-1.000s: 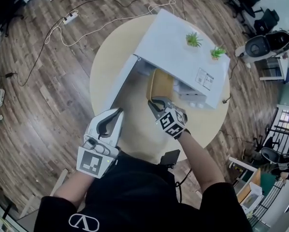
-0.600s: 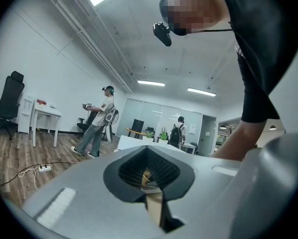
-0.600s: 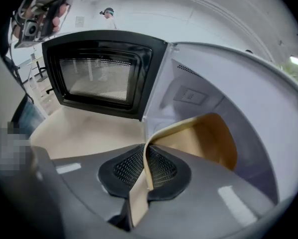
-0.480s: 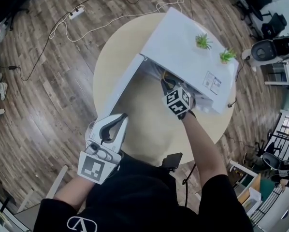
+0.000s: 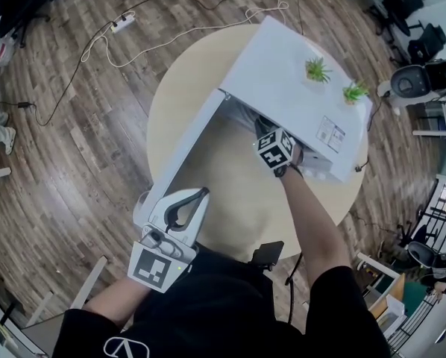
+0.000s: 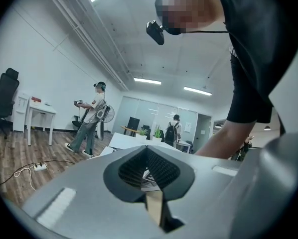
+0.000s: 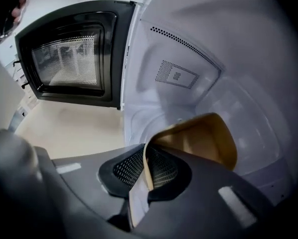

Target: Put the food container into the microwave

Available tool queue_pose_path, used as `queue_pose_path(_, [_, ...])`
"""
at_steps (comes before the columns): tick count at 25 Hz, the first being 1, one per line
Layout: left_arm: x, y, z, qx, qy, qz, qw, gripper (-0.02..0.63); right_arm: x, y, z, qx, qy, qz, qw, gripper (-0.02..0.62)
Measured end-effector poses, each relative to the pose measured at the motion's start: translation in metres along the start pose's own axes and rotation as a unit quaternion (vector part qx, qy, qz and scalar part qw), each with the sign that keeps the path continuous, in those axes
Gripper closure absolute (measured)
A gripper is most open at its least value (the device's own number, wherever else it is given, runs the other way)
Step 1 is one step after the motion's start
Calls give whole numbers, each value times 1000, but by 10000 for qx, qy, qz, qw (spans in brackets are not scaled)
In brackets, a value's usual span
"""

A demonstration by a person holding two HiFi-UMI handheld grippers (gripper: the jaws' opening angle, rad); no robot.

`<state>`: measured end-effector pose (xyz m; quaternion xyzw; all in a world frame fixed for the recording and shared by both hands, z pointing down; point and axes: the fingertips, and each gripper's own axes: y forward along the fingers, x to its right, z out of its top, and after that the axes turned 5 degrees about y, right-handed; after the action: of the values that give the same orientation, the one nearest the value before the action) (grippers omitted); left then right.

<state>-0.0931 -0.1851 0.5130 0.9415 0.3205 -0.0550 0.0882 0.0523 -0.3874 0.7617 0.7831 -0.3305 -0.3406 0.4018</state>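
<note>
The white microwave (image 5: 283, 73) stands on the round table (image 5: 230, 192) with its door (image 5: 186, 151) swung wide open to the left. My right gripper (image 5: 275, 149) reaches into the cavity, so the head view hides the container. In the right gripper view the tan food container (image 7: 204, 138) sits low inside the white cavity (image 7: 189, 59), and my right gripper (image 7: 146, 168) is shut on its near rim. The door's dark window (image 7: 69, 54) shows at the left. My left gripper (image 5: 174, 226) hangs back at the table's near edge, and its jaws (image 6: 148, 171) are shut and hold nothing.
Two small green plants (image 5: 318, 69) (image 5: 353, 92) stand on top of the microwave. A power strip and cables (image 5: 118, 24) lie on the wooden floor beyond the table. Other people (image 6: 91, 116) stand far off in the room.
My right gripper has carried the tan container forward from in front of the microwave into its cavity, out of the head view's sight. The left gripper has drifted slightly right.
</note>
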Motion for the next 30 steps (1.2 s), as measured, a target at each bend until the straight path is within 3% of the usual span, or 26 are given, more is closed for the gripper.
queue_pose_path(7, [3,-1,0,-13,-50,-2,10000,606,3,-1,6,265,111,-236,9993,568])
queue_pose_path(10, [5,-2,1,0,-24,-30,10000,606,1,-1,4,302,186,-281,9990,437])
queue_pose_path(15, [8,-6,2,-57,-17,-67,10000,606,-6,-18,-4,396,316,-470,9976,426])
queue_pose_path(23, [16,-4,19,13,93,-182,9998,606,-65,-115,-36,816,551,-474,9940,426])
queue_pose_path(30, [42,8,46,212,309,-544,9978,606,-143,-216,-31,1478,1050,52,9834,428])
